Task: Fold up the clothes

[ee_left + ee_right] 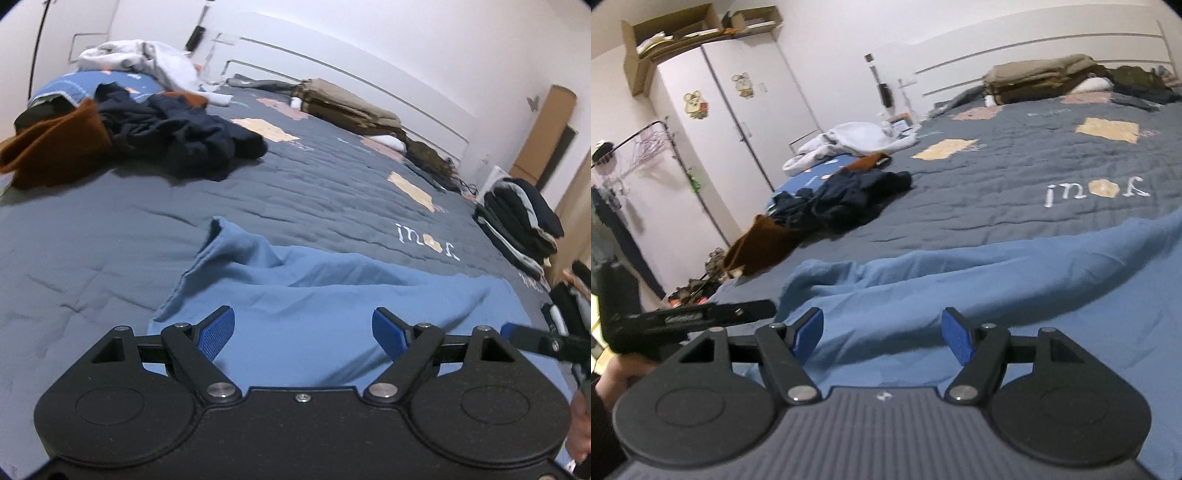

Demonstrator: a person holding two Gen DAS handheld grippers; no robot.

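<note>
The light blue cotton garment [332,295] lay spread and rumpled on the near edge of the grey quilted bedspread [110,240], directly under both tools, with one end bunched into a raised fold toward eleven o'clock in the left wrist view. The left gripper [303,332] hovered over the cloth with its blue-padded fingers [218,332] spread wide and nothing between them; the right gripper [882,336] hung likewise, fingers [956,339] apart and empty. Both tilted downward over the near hem, probably so that each could take a side of the fabric and flatten or fold it evenly, though the blur made it hard to say whether either pad touched the cloth. In the left wrist view the right tool's black arm showed at three o'clock, so the two stood close side by side. Farther off, at ten o'clock, a heap of dark navy and rust-brown unfolded clothes [155,133] waited, with a crumpled white garment [140,59] beyond it. At three o'clock a neat stack of dark folded clothes [524,225] sat near the bed's edge, and a folded khaki blanket [347,103] lay by the white headboard [369,74] at one o'clock. Nothing stood between the grippers and the blue garment; the only hindrance was its own wrinkles and the raised fold.
</note>
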